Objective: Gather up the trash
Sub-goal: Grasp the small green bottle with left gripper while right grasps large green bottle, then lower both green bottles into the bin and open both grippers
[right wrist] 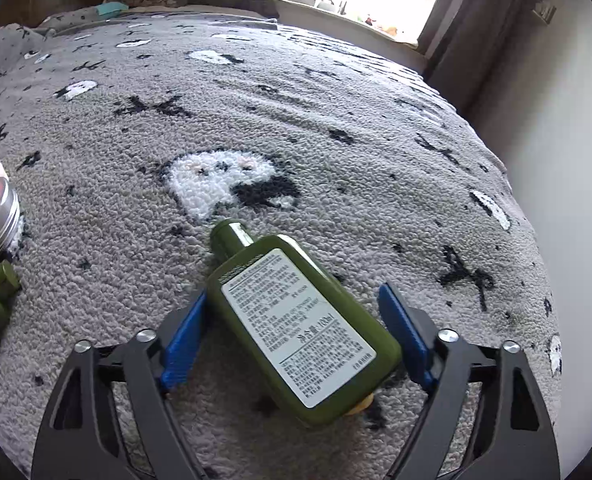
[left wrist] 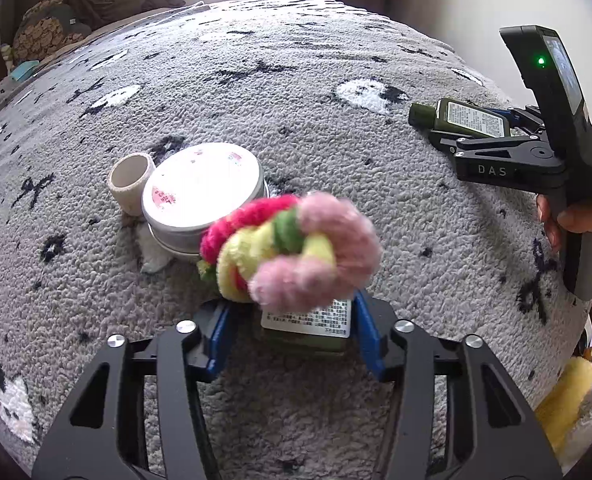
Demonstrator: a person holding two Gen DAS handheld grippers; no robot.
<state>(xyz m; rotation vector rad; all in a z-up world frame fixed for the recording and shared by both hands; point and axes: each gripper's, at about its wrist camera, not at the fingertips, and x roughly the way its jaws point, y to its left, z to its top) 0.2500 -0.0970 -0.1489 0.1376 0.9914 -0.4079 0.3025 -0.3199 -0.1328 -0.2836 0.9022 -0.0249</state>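
Note:
My left gripper (left wrist: 291, 304) straddles a small green bottle (left wrist: 308, 326) that lies label up on the grey blanket (left wrist: 296, 120). Its right blue pad (left wrist: 370, 336) sits against the bottle; a narrow gap shows at the left pad. A blurred fluffy pink, yellow and red bundle (left wrist: 296, 248) covers the bottle's far end. My right gripper (right wrist: 293, 292) is open around a larger green bottle (right wrist: 296, 324) that lies slantwise, label up, with the right pad (right wrist: 404, 332) clear of it. The left wrist view shows that gripper (left wrist: 456, 140) and bottle (left wrist: 468, 118) at the right.
A round metal tin (left wrist: 203, 196) rests on a crumpled tissue (left wrist: 155, 256), with a cardboard tape roll (left wrist: 131, 182) beside it, just beyond the left gripper. A hand (left wrist: 576, 224) holds the right gripper's handle. Pillows (left wrist: 43, 28) lie at the bed's far left. A wall runs along the right.

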